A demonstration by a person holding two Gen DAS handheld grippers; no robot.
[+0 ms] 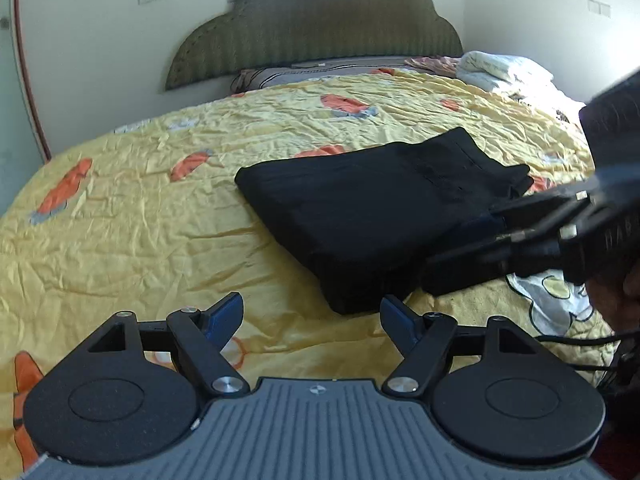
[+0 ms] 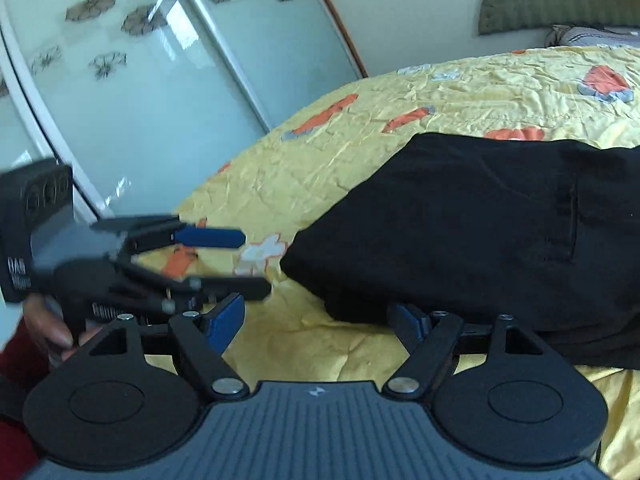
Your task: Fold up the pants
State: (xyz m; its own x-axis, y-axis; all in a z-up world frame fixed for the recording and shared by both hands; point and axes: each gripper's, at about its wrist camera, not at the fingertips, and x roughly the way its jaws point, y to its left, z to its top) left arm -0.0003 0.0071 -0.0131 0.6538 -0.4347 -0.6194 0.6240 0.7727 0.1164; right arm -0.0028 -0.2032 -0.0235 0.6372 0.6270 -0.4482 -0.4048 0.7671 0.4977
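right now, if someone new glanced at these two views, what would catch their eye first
The black pants, folded into a compact dark block, stand out against the wrinkled yellow bedspread with its orange cartoon prints. Both handheld grippers sit at the near edge with jaws open and nothing between them: the left gripper just short of the pants, the right gripper beside their corner. Behind the bed rises a scalloped green headboard.

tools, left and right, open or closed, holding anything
Left tool: open, holding nothing, just short of the folded black pants.
Right tool: open, holding nothing, one finger at the edge of the pants.
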